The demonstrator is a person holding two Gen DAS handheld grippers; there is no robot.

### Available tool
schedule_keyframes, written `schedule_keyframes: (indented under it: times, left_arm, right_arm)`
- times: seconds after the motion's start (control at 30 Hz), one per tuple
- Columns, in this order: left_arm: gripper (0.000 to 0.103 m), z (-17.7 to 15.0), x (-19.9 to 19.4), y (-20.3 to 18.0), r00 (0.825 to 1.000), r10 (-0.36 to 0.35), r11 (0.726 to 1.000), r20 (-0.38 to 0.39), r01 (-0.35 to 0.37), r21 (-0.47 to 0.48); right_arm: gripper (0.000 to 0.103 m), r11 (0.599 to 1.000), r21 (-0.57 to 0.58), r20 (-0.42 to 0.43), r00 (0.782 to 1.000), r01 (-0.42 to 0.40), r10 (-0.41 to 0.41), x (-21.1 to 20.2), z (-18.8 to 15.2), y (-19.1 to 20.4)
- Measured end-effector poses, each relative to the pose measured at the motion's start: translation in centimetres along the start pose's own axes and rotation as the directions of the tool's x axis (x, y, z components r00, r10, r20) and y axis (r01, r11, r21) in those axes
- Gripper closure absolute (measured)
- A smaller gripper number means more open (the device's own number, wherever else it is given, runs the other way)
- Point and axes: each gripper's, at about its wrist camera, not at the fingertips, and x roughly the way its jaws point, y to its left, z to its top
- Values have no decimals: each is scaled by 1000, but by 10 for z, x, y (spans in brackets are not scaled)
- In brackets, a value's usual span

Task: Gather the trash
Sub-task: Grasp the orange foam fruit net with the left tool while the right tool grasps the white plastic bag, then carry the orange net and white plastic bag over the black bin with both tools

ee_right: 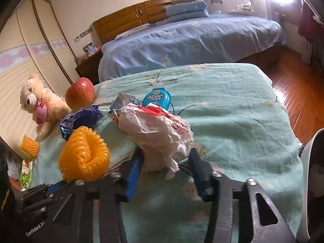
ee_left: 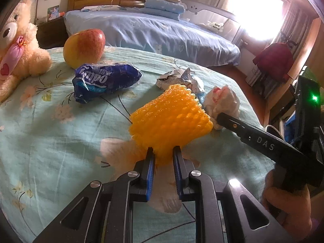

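Note:
An orange foam fruit net lies on the green bedspread. My left gripper is shut on its near edge. It also shows in the right wrist view. A crumpled white plastic bag with red print sits between the fingers of my right gripper, whose jaws stand apart around it. In the left wrist view the bag is at the right gripper's fingertip. A blue tissue wrapper and a crumpled silver wrapper lie beyond.
An apple and a teddy bear sit at the far left of the bedspread. A blue plastic case lies behind the bag. Another orange net and a green packet lie at the left edge. A blue bed stands behind.

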Motion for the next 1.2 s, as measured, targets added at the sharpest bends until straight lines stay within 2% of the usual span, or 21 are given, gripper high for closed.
schedule_keyframes:
  times: [0.2,0.33,0.4,0.73,1.2]
  left_arm:
    - [87,-5,-6,-3,1000,-11,1000,3,11,7]
    - [87,-10,-10,-11,1000,-25,999,0,25,29]
    - [87,-13,-12,-15,999,-34,999,-3,34,37]
    - [87,-23,-21,-34,998,-54,996,-7,55,77]
    - [87,-32,-21,-76,998,-64,984,-23,67,167]
  right_arm:
    - [83,1000,-2,5,1000,-13,13,-16,-11,1]
    - [85,999,26,19,999,-28,27,-36,-23,-5]
    - [97,999,39,26,999,-32,31,-43,-28,-8]
    - [97,996,87,57,998,-32,27,-79,-53,-22]
    - [97,992,124,113,994,-9,-5,-116,-64,-45]
